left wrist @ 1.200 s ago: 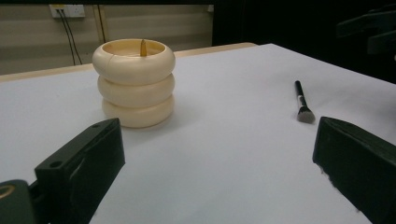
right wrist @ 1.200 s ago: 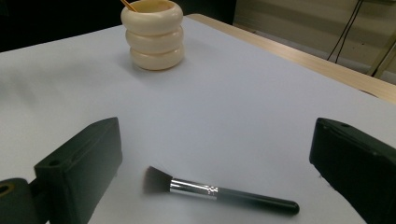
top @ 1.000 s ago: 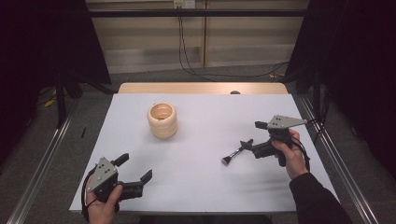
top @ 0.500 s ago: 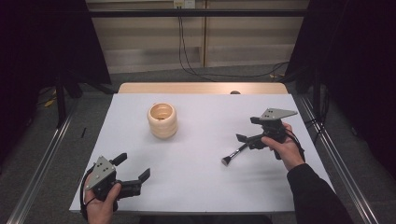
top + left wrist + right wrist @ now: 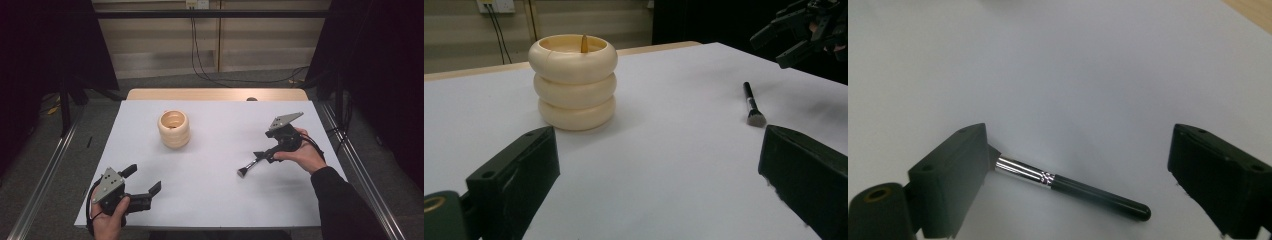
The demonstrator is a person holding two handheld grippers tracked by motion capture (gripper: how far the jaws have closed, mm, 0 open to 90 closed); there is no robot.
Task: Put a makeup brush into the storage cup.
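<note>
A black make-up brush (image 5: 249, 166) with a silver ferrule lies flat on the white table (image 5: 215, 200), right of centre. My right gripper (image 5: 262, 156) hovers over its handle end, open. In the right gripper view the brush (image 5: 1073, 185) lies below and between the two jaws of the right gripper (image 5: 1083, 150), untouched, its bristle end hidden behind the left jaw. These jaws have just closed slightly and still stand wide. A cream ribbed holder (image 5: 174, 129) stands at the back left, with a brown tip (image 5: 584, 44) poking above its rim. My left gripper (image 5: 145, 179) rests open at the front left, empty.
The left gripper view looks across the table at the holder (image 5: 574, 82), the brush (image 5: 751, 102) and the right gripper (image 5: 784, 42) farther off. A wooden strip (image 5: 215, 94) runs along the table's far edge. Metal rails flank both sides.
My right gripper has shifted left and slightly away from me, over the brush's handle. The brush, the holder and the left gripper have stayed put.
</note>
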